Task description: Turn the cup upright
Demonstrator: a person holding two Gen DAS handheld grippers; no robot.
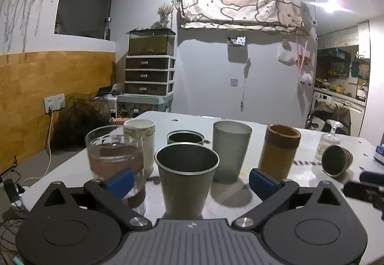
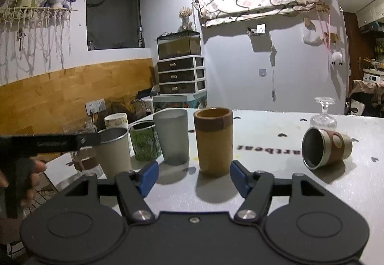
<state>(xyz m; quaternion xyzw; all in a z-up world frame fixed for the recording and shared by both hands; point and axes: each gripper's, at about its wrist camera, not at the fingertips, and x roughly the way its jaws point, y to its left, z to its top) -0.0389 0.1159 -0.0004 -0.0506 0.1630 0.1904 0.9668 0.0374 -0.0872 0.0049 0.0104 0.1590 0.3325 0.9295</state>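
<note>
A small ceramic cup with a brown band lies on its side at the right of the white table, mouth toward me; it also shows in the left wrist view. A clear stemmed glass stands upside down behind it. My left gripper is open, its blue fingers either side of an upright grey metal cup without touching. My right gripper is open, just in front of an upright tan cup.
Upright in a row: a clear glass with brown sleeve, a white paper cup, a dark green mug, a frosted grey tumbler. The left gripper's body shows at the left in the right wrist view.
</note>
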